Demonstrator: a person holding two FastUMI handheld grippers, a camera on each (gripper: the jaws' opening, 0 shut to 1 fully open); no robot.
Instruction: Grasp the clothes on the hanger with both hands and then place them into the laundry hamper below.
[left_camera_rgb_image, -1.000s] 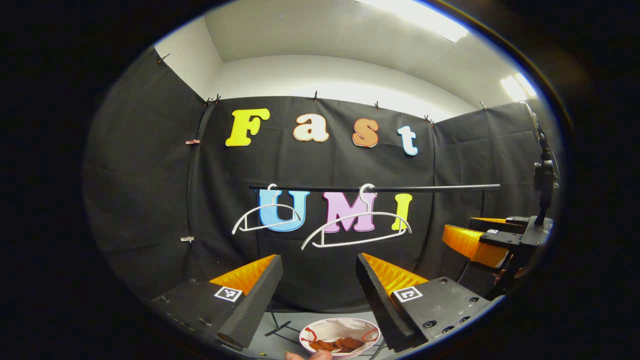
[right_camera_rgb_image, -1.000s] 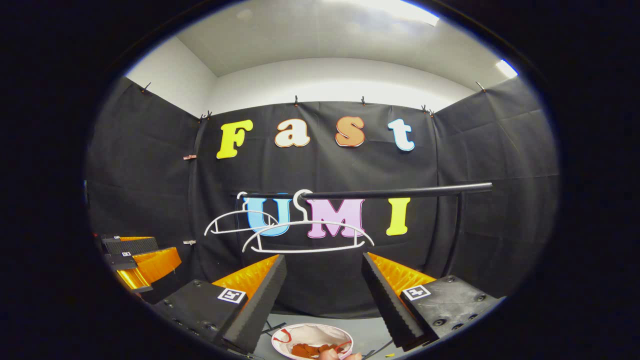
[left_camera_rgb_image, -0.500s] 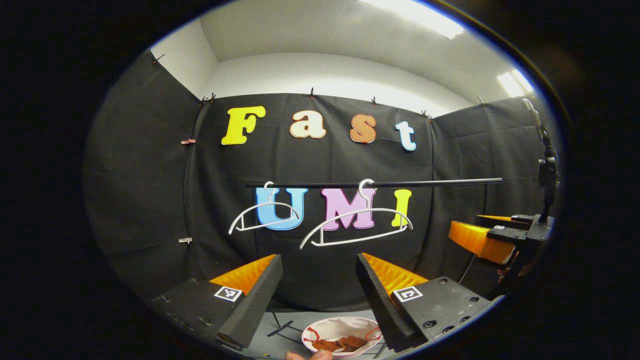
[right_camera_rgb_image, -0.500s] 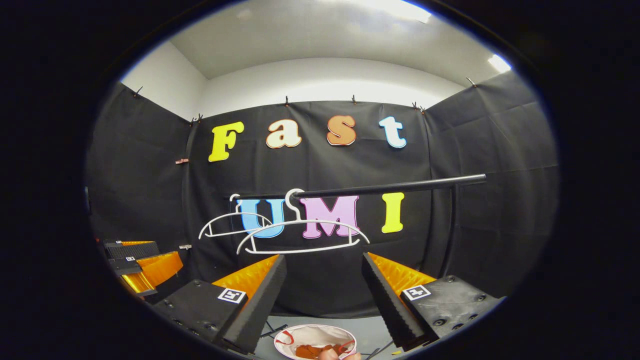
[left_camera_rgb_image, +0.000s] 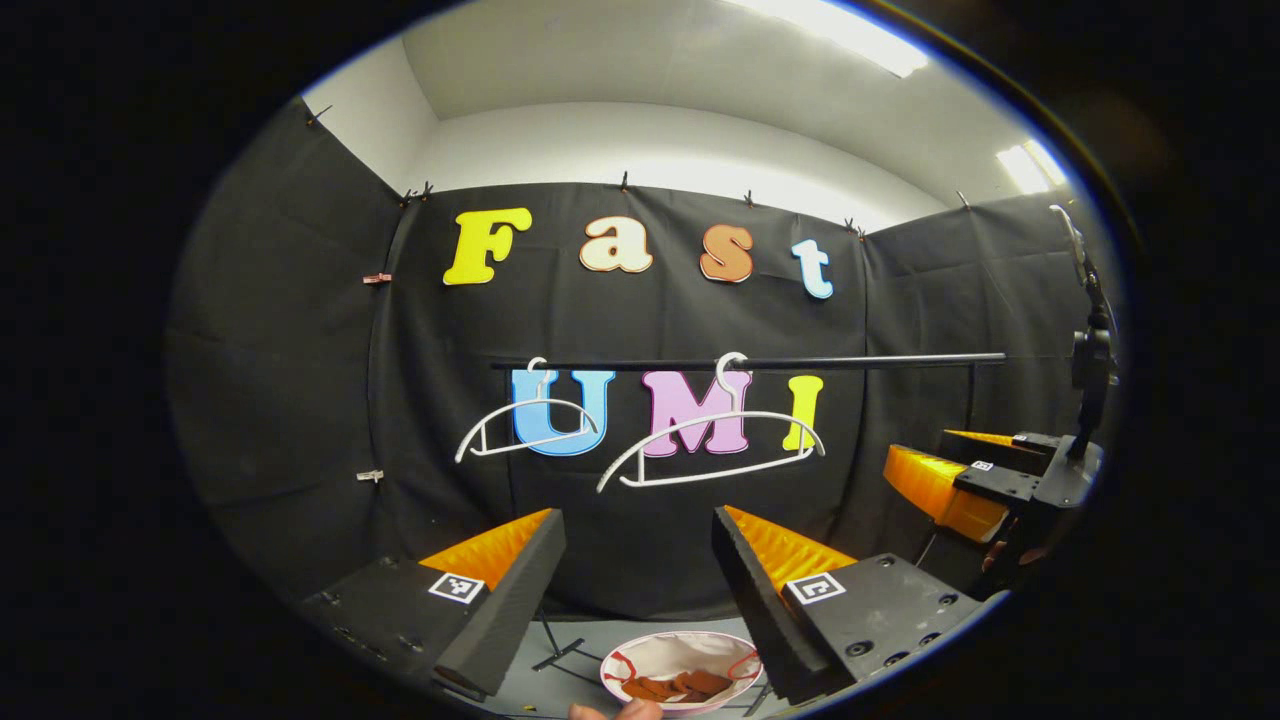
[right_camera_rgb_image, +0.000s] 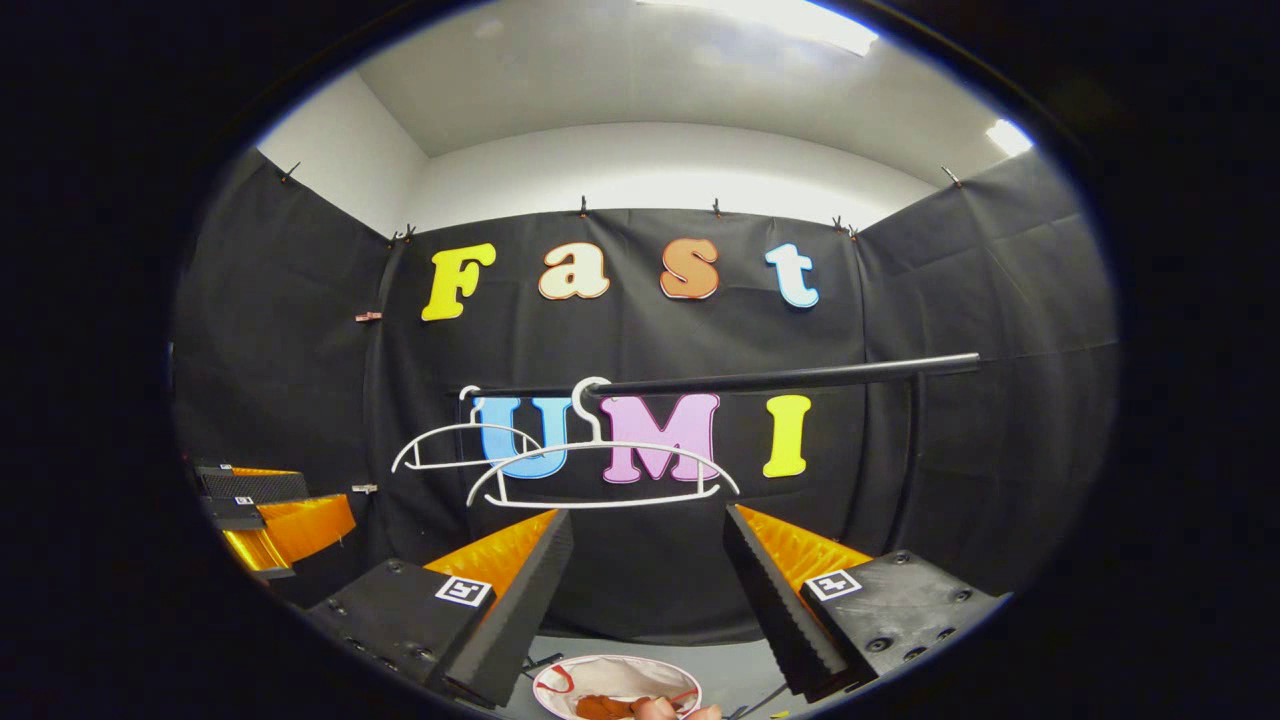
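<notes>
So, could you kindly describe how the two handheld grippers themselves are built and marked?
The left gripper and the right gripper look alike: each has two wedge-shaped fingers, ribbed on their inner faces, mounted on dark blocks with visible screws. Each block carries a small square black-and-white marker.

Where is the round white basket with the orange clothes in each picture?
Left gripper view: the basket sits at the bottom middle, low between the left tool's open fingers, orange clothes inside.
Right gripper view: the basket is at the bottom edge, a bit left of middle, below the right tool.
Shared landmark: the bigger white hanger on the black rail hangs above the basket in both.
</notes>
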